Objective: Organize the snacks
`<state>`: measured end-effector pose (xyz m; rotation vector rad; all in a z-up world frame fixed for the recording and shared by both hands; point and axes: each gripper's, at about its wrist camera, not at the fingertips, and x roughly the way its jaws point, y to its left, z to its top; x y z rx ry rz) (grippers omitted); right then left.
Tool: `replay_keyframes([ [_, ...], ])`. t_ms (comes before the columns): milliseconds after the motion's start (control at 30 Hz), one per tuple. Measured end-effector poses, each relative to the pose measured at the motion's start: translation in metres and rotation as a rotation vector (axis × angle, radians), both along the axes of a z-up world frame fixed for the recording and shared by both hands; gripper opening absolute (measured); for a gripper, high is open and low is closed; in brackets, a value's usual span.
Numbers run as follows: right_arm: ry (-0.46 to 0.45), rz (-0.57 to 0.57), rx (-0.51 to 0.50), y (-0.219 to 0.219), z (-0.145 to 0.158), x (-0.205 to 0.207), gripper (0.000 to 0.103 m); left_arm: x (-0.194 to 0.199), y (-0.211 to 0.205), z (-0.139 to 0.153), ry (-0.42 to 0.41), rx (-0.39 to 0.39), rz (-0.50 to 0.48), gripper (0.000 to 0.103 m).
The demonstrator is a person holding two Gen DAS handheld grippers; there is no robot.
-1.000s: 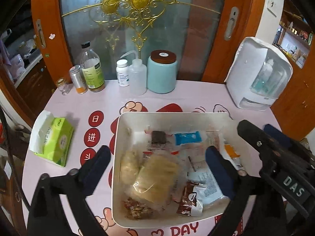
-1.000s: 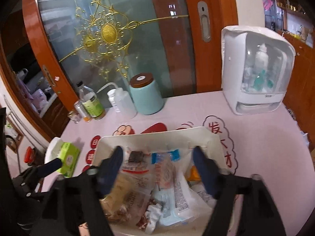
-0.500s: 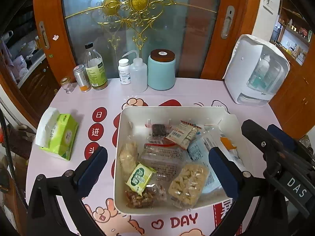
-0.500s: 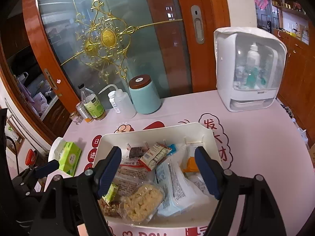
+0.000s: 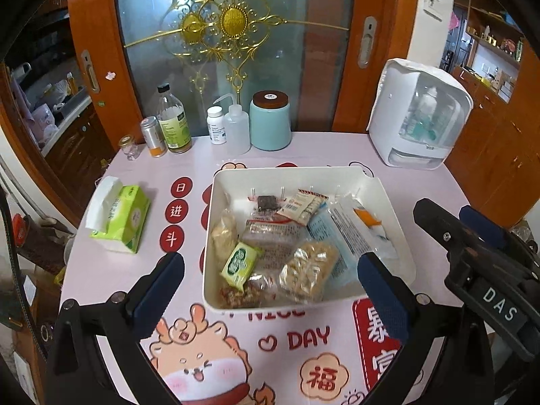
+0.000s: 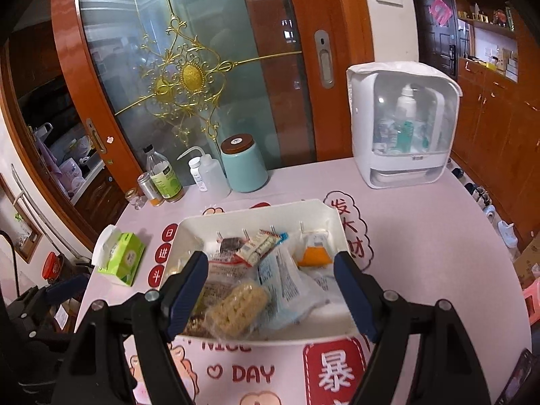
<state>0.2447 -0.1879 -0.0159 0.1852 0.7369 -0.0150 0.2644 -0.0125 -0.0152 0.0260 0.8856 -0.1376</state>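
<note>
- Snacks (image 5: pixel 287 249) lie piled in white tray (image 5: pixel 398 222), just ahead of both grippers.
- Left gripper (image 5: pixel 270 270) and right gripper (image 6: pixel 270 287): spread wide, holding nothing.
- Judged light, crinkly, slippery, crushable; pinch packet edges.

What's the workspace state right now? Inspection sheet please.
Surface: pink printed tablecloth.
Job's things: white bin holding loose snack packets, among them a green packet and a rice-crisp bar.
Clutter: tissue pack, teal canister, squeeze bottle, white cabinet.
Grippers: left gripper open, empty; right gripper open, empty, both above the bin.
Cables: nothing seen.
Surroundings: glass door with gold ornament.
</note>
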Motion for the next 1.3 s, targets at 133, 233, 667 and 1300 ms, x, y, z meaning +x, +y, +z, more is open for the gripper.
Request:
replay_keyframes([
  [133,-0.006,0.008,-0.01,0.001,0.004,-0.025,0.078,-0.028,0.002,0.004,0.0,-0.005,-0.004,0.102],
  [233,-0.008,0.015,-0.014,0.002,0.006,-0.044,0.078,-0.05,0.002,0.007,-0.002,0.005,-0.001,0.102],
  [667,-0.011,0.07,-0.023,0.001,0.009,-0.138,0.078,-0.155,0.005,0.012,-0.014,0.024,0.024,0.102],
  [1300,0.06,0.164,-0.081,0.022,-0.007,-0.213,0.078,-0.231,0.034,0.016,-0.005,-0.006,0.074,0.102],
])
